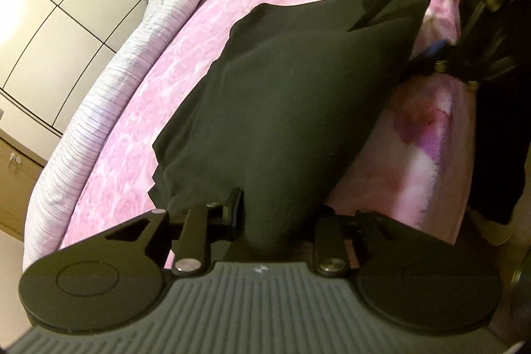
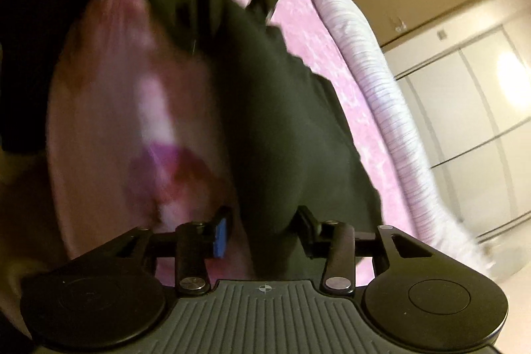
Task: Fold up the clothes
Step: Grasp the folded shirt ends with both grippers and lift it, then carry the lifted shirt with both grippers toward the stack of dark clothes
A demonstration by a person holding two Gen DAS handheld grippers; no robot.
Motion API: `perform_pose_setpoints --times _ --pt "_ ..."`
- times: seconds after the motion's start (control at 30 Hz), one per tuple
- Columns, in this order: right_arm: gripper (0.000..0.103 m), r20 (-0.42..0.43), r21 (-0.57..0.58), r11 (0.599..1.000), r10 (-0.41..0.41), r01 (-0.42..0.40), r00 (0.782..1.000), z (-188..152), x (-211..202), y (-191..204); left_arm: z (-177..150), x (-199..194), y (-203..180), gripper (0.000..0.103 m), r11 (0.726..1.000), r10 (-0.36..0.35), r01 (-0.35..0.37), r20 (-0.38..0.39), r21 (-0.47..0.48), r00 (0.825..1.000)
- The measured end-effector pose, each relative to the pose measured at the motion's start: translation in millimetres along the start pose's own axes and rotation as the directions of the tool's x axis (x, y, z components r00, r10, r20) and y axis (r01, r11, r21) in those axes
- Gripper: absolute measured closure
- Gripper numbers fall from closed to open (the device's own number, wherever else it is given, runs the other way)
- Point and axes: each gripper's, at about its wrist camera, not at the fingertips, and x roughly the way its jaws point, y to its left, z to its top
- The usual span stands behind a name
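A black garment [image 1: 282, 88] is stretched over the pink floral bed sheet [image 1: 142, 121]. My left gripper [image 1: 280, 211] is shut on its near bunched end, and the cloth fills the gap between the two fingers. My right gripper [image 1: 395, 32] holds the far corner at the top right of the left wrist view. The right wrist view is blurred. There the garment [image 2: 282, 121] runs from my right gripper [image 2: 262, 228], shut on it beside a blue pad [image 2: 219, 238], up to the left gripper [image 2: 229, 15].
A rolled white and lilac striped quilt [image 1: 109, 82] lies along the bed's far side. Cream wardrobe doors [image 1: 49, 22] stand behind it. A pink blanket with a purple flower print [image 1: 418, 135] hangs over the bed's near edge. A dark sleeve [image 1: 497, 155] shows at the right.
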Motion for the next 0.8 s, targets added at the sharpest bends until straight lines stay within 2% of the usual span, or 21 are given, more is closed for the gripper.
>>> perform_pose_setpoints --times 0.07,0.13,0.23,0.27,0.33,0.53,0.73,0.8 --pt "0.061 -0.009 0.000 1.000 -0.026 0.026 1.000 -1.6 8.4 -3.4 0.4 0.2 -4.0 0.077 1.000 0.014 -0.014 -0.001 0.020 1.000" --pt "0.062 -0.016 0.016 0.999 -0.039 0.039 0.999 -2.1 14.4 -10.1 -1.5 1.0 -14.2 0.073 0.993 0.045 -0.043 -0.011 0.107 0.999" --pt "0.084 -0.007 0.042 0.999 -0.026 0.026 1.000 -2.1 13.7 -20.4 -4.5 3.4 -29.3 0.075 0.966 0.091 -0.082 -0.026 0.246 0.996" --pt "0.088 -0.003 0.046 0.999 -0.023 0.023 1.000 -2.0 11.8 -23.8 -5.6 5.0 -34.2 0.082 0.950 0.106 -0.091 -0.034 0.299 0.994" --pt "0.090 0.007 0.060 0.998 -0.006 0.005 1.000 -2.1 7.4 -34.4 -6.4 4.8 -33.5 0.086 0.926 0.116 -0.095 -0.036 0.365 0.993" --pt "0.092 0.075 0.117 0.993 0.016 -0.025 0.997 2.7 -7.8 -81.6 12.4 -10.1 3.1 0.089 0.911 0.064 -0.053 -0.015 0.409 0.998" --pt "0.093 0.145 0.151 0.979 0.117 -0.139 0.983 0.2 -10.6 -129.1 31.3 -22.3 39.4 0.091 0.900 -0.035 0.044 -0.030 0.434 0.999" --pt "0.093 0.154 0.164 0.969 0.160 -0.185 0.975 -2.9 -12.7 -146.1 43.7 -23.6 49.0 0.091 0.897 -0.071 0.093 -0.067 0.433 0.995"
